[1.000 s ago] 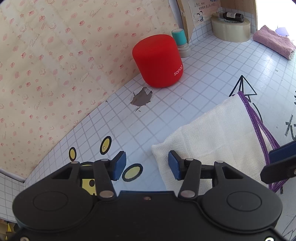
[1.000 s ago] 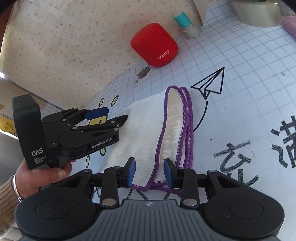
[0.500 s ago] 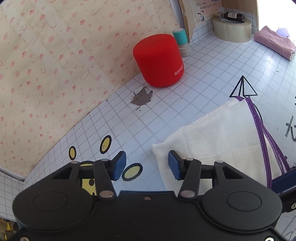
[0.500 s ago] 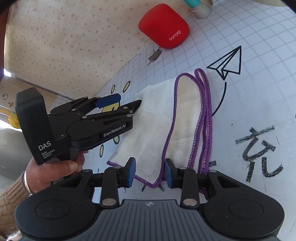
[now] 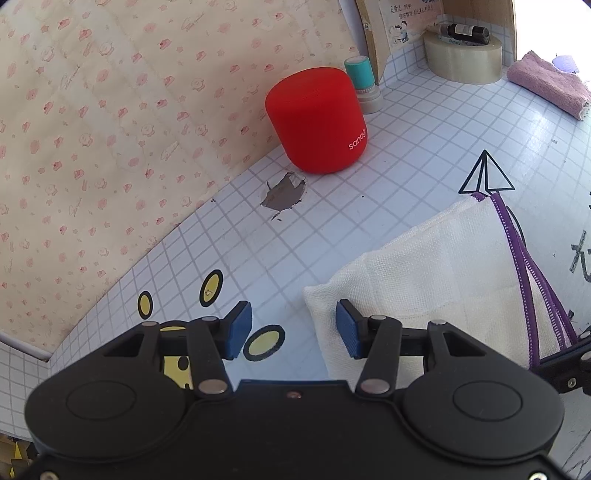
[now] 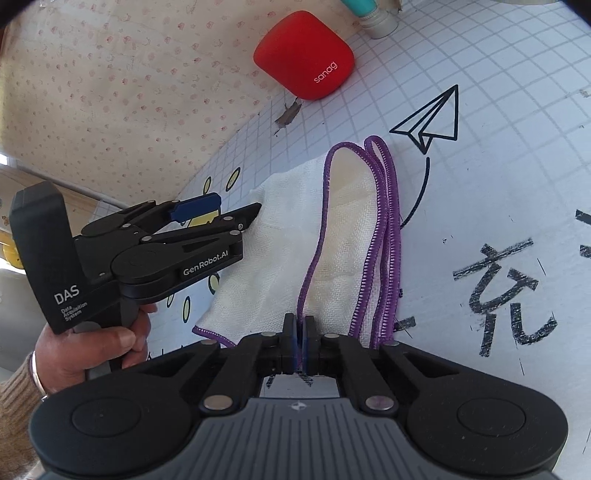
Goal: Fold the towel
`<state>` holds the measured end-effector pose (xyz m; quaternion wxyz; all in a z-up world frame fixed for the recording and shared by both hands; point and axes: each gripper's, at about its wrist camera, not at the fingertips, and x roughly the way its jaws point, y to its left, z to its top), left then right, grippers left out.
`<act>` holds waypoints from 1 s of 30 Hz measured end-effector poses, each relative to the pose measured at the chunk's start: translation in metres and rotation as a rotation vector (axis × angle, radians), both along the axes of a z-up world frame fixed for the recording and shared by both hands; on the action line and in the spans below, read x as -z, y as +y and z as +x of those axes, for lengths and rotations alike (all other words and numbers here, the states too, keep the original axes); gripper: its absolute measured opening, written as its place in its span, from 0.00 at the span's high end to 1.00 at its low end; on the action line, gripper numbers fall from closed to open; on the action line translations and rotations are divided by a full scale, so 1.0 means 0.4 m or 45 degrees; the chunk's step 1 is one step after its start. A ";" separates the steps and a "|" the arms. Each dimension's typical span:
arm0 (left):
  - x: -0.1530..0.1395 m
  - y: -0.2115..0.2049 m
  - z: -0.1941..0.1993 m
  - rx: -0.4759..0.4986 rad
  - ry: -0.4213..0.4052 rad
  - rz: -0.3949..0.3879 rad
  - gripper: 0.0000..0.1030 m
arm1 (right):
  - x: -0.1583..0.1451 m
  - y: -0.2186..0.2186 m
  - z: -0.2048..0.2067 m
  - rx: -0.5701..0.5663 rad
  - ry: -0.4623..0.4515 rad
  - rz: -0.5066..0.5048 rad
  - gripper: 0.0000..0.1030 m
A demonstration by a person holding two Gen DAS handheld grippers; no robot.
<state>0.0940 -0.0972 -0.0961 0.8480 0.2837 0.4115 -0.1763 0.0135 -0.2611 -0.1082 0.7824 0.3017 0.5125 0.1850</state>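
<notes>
Grid-print table (image 5: 424, 122), floral wall (image 5: 110, 110), left tongs (image 5: 293, 325) open, right tongs (image 6: 299, 332) pinching towel (image 6: 343, 229)

I count two grippers: my left gripper (image 5: 293, 326) and my right gripper (image 6: 300, 332), each with two fingers. One white towel (image 5: 436, 266) with purple edging lies in front of them. Behind the towel stands one red speaker (image 5: 316, 120), and just beside the speaker one teal-capped bottle (image 5: 362, 86). Farther right of the speaker I count one roll of tape (image 5: 463, 59), with one dark bottle (image 5: 467, 31) lying on top of it, and one pink cloth (image 5: 546, 88). One paper-plane drawing (image 6: 430, 123) is printed on the tabletop (image 5: 406, 155) near the towel.
</notes>
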 end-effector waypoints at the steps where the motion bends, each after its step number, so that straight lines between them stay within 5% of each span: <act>1: 0.000 -0.001 -0.001 -0.001 0.000 0.000 0.49 | -0.006 0.004 0.000 -0.004 -0.015 -0.028 0.99; 13: -0.032 -0.004 -0.018 -0.002 -0.039 -0.007 0.47 | -0.140 -0.036 0.015 -0.096 -0.153 -0.180 0.99; 30: -0.060 -0.019 -0.049 0.019 -0.073 -0.034 0.46 | -0.168 -0.063 0.026 -0.162 -0.077 -0.207 0.99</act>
